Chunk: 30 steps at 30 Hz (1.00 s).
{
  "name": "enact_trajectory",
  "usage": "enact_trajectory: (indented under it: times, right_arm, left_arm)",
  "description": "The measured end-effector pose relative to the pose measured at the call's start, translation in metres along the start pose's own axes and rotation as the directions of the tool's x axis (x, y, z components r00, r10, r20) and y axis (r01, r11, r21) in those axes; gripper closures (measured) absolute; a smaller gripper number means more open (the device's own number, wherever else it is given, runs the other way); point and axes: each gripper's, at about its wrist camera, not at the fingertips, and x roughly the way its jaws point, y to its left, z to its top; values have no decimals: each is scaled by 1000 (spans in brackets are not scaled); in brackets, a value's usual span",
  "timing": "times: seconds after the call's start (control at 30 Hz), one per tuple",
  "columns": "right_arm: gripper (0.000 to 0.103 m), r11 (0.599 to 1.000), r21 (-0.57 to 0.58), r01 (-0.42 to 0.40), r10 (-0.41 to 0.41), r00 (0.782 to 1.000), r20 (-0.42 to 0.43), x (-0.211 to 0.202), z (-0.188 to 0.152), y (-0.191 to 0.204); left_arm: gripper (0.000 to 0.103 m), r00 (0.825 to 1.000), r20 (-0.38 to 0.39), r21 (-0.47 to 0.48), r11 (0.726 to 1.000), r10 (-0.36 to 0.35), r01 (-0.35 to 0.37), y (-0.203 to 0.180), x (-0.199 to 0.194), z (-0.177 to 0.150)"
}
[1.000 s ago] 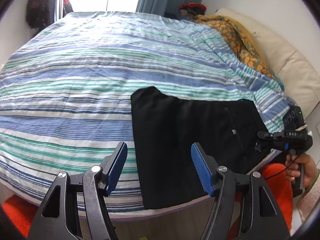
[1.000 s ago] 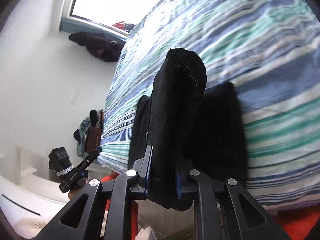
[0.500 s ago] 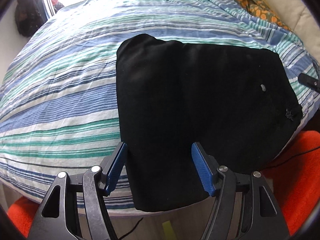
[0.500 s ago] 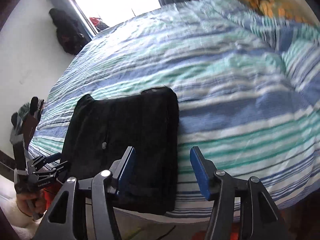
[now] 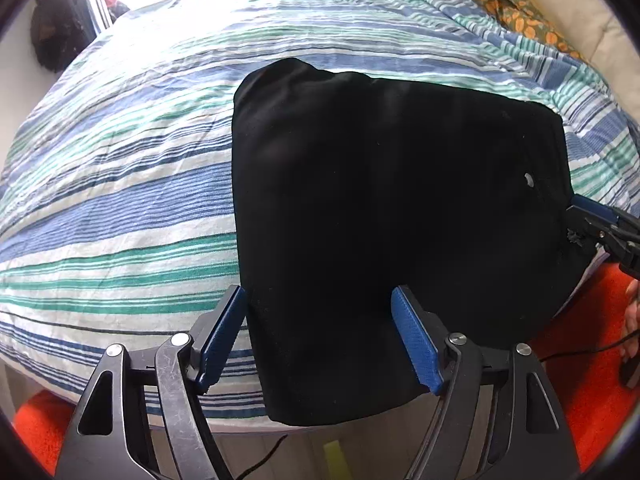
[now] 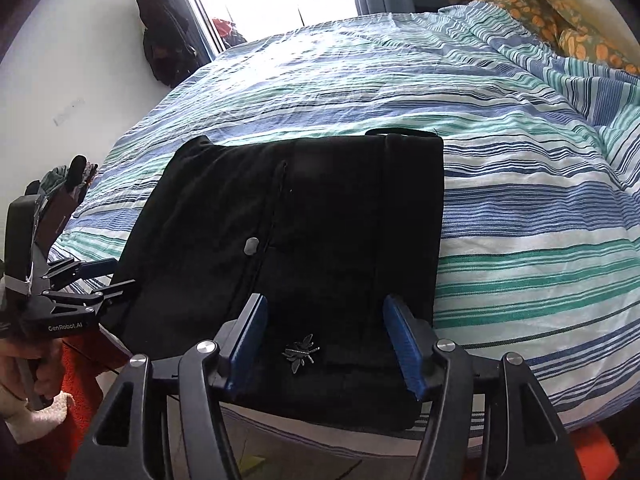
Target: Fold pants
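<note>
Black pants (image 5: 380, 200) lie folded into a flat rectangle at the near edge of the striped bed cover (image 5: 120, 200). My left gripper (image 5: 319, 290) hovers over their near left corner, jaws opening, cloth under the gap but not pinched. In the right wrist view the pants (image 6: 320, 208) show a grey button (image 6: 251, 245) and a small metal insect charm (image 6: 301, 352). My right gripper (image 6: 325, 299) stands over the near right end, jaws opening, pads off the cloth. Each gripper shows in the other's view: the right gripper (image 5: 572, 216), the left gripper (image 6: 124, 272) in a hand.
The striped bed cover (image 6: 520, 200) spreads far behind the pants. An orange-patterned blanket (image 6: 560, 20) and a cream pillow (image 5: 600, 20) lie at the back right. Orange rug (image 5: 592, 340) covers the floor by the bed. Dark clothes (image 6: 164, 48) hang beside the window.
My right gripper has let go of the pants fold it held up, and the pants now lie flat. My left gripper has come down close over their near left corner.
</note>
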Motion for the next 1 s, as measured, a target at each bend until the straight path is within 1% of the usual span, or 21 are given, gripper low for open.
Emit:
enact_trajectory:
  times: [0.1, 0.17, 0.23, 0.27, 0.33, 0.4, 0.47, 0.53, 0.57, 0.63, 0.73, 0.8, 0.9, 1.0]
  right_arm:
    - [42, 1000, 20, -4, 3, 1000, 26, -11, -1, -4]
    - [42, 1000, 15, 6, -7, 998, 64, -20, -5, -4]
    - [42, 1000, -10, 20, -18, 992, 124, -34, -9, 5]
    - [42, 999, -32, 25, -20, 988, 155, -40, -10, 11]
    - [41, 996, -76, 36, -21, 983, 184, -45, -12, 24]
    - [39, 993, -118, 28, -10, 988, 154, -36, -12, 34]
    - [39, 991, -135, 24, -13, 997, 82, -17, -16, 36]
    - [38, 989, -142, 45, -43, 999, 17, 3, -20, 35]
    - [37, 989, -141, 39, -38, 999, 9, 8, -21, 34]
    - [27, 992, -123, -11, 14, 1000, 19, 12, -22, 30]
    - [25, 992, -119, -35, 37, 999, 17, 16, -23, 26]
    - [21, 992, -118, -53, 56, 998, 15, 18, -22, 25]
    - [18, 990, -133, -50, 52, 998, 18, 19, -23, 27]
    - [14, 985, -166, -38, 41, 999, 16, 21, -25, 32]
  left_arm:
    - [22, 999, -4, -39, 999, -38, 38, 10, -1, -3]
    - [22, 999, 5, -38, 998, -51, 52, 11, -4, -6]
    - [21, 999, 17, -16, 999, -47, 47, 8, -6, -9]
    - [18, 999, 20, 1, 999, -38, 38, 4, -5, -10]
    - [16, 1000, 24, 26, 1000, -12, 12, -4, -3, -13]
    - [12, 1000, 29, 37, 999, 1, -2, -9, 1, -15]
    - [9, 999, 33, 39, 999, 11, -13, -12, 3, -15]
    - [6, 1000, 29, 40, 999, 8, -9, -10, 9, -15]
    - [4, 1000, 29, 38, 999, 7, -8, -9, 10, -17]
    - [3, 999, 38, 34, 999, 0, -1, -7, 12, -19]
    - [2, 999, 37, 38, 999, -1, -1, -8, 12, -18]
    - [1, 999, 46, 50, 999, 10, -12, -12, 12, -19]
    - [1, 998, 61, 60, 998, 25, -29, -18, 13, -22]
    - [1, 998, 57, 51, 998, 21, -24, -21, 15, -22]
